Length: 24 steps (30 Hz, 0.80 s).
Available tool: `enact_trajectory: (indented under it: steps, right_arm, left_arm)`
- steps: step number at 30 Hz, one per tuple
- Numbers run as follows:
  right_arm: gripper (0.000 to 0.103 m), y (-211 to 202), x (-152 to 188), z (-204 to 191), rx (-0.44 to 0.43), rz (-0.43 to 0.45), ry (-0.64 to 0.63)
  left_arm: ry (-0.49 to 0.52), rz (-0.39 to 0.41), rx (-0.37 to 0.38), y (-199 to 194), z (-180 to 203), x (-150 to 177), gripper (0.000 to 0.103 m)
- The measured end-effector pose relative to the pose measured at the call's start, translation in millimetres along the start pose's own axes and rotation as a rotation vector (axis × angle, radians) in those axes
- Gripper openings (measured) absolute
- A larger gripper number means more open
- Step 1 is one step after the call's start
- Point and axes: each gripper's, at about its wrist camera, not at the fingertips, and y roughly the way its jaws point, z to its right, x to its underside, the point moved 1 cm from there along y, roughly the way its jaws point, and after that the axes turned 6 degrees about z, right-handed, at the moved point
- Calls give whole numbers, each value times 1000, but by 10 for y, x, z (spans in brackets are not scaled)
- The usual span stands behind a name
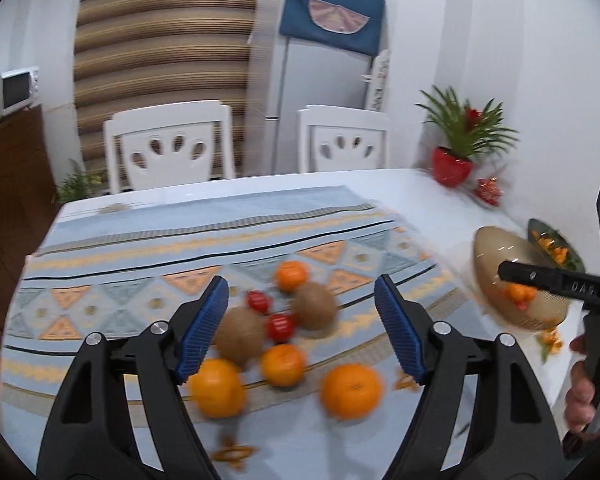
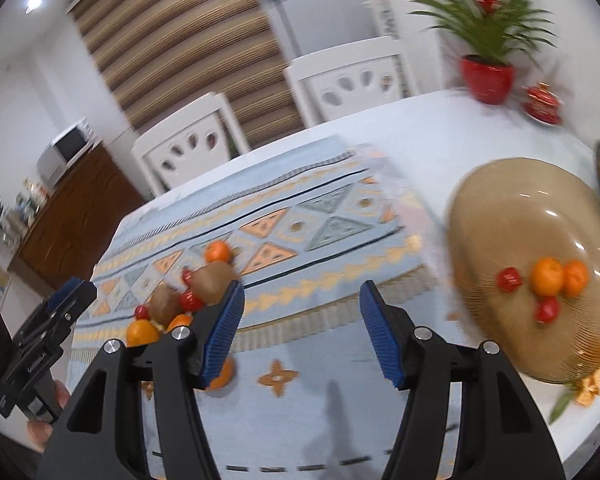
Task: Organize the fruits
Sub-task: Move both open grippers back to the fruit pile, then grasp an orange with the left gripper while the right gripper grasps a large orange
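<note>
On the patterned cloth [image 1: 148,240] ahead of my left tongs [image 1: 302,320] lies the loose pile: 2 kiwis, the nearer kiwi [image 1: 240,334] just beside the left pad, the farther kiwi [image 1: 314,305] behind it, 2 small red fruits [image 1: 280,326] between them, and 4 oranges around them, the biggest orange [image 1: 351,390] closest to me. My left tongs are released, jaws spread wide and holding nothing. My right tongs [image 2: 302,330] are likewise spread and empty, hanging over the cloth's fringed edge, between the pile and the brown glass dish [image 2: 500,200] off to my right. That dish already holds 2 oranges [image 2: 558,276] and 2 red fruits [image 2: 547,309].

I judge the step in hand is fetching the next fruit for the dish. To do it well I would drop the left jaws straight over 1 fruit at the pile's rim, the big orange or the nearer kiwi, so the pads meet its widest part and do not nudge the neighbours, since round fruit rolls. Both views are smeared with motion, so I would steady before closing.
</note>
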Motion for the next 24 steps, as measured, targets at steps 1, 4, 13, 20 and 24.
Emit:
enact_trajectory:
  steps: [1,4,13,20,24]
  right_arm:
    - [60,63,32,-109,-12,-12,-23]
    - [60,236,142,-338,-37,-47,-71]
    - [68,709,693,-827,-130,-177,-160]
    - [87,817,1019,-915,-175,-137,-226]
    - [87,944,1135,-925,-131,-151,-247]
  left_arm:
    - [11,-1,-13,-9,-47,16,74]
    - [30,-16,-53,-31,-260,115,75]
    - [-28,-136,-25,330,-578,561,76]
    - [-128,-223,43,576,-712,855,81]
    - [-148,-250,46,629,-735,899,81]
